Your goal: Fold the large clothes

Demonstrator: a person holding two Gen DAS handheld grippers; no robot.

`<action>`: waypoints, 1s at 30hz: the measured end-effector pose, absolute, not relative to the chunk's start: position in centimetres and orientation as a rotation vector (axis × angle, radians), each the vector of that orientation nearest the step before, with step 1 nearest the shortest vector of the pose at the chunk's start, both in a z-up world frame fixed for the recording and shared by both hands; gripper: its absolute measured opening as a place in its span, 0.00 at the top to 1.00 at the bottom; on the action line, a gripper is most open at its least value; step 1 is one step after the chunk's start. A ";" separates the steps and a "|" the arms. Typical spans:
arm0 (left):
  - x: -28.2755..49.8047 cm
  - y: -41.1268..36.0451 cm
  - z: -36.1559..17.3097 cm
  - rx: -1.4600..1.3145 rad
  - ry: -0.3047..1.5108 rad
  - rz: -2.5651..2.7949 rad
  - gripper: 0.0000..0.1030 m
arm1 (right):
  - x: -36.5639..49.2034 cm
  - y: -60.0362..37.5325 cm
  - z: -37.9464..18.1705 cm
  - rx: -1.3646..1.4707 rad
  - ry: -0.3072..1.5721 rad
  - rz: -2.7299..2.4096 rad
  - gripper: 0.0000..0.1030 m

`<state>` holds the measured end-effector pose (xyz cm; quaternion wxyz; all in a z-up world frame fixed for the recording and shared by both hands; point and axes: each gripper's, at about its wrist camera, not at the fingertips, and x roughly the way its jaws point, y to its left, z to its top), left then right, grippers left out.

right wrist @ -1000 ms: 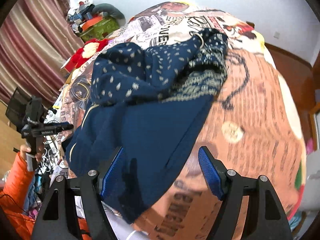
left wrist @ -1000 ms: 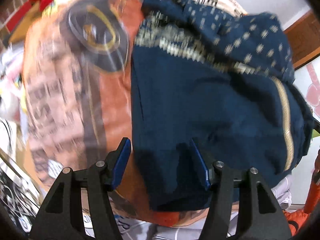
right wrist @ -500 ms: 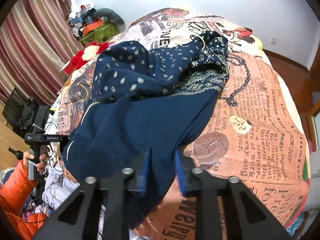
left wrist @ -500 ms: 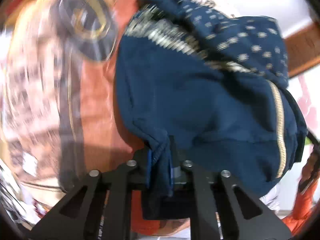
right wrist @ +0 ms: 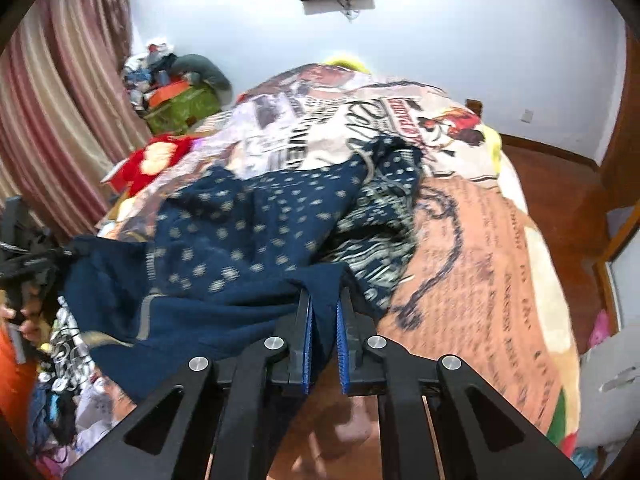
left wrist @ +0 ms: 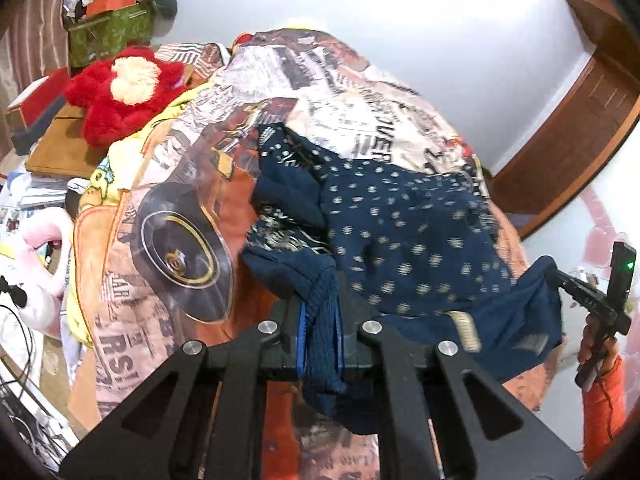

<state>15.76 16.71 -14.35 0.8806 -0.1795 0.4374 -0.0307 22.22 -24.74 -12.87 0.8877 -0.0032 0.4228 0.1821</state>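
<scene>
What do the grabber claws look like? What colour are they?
Both the left gripper and the right gripper are black, with triangle-shaped cut-outs, round silver bolts and ridged blue pads on the fingers. The person's sleeve is bright orange.

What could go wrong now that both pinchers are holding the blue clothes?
The left gripper and right gripper each pinch only a small bunch of the navy garment's hem, so the cloth might slip out. The patterned far part lies crumpled on the bedspread, so it may lift up tangled instead of flat.
</scene>
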 end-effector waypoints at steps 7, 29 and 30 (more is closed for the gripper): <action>16.0 15.8 -18.7 -0.365 1.014 -0.067 0.90 | 24.8 -25.4 -16.0 0.040 1.020 0.368 0.92; 13.7 12.9 -16.7 -0.263 0.958 -0.105 0.90 | 17.1 -22.8 -16.2 0.028 1.076 0.443 0.61; 13.7 12.9 -16.6 -0.267 0.954 -0.109 0.90 | 17.2 -22.5 -16.3 0.022 1.075 0.450 0.69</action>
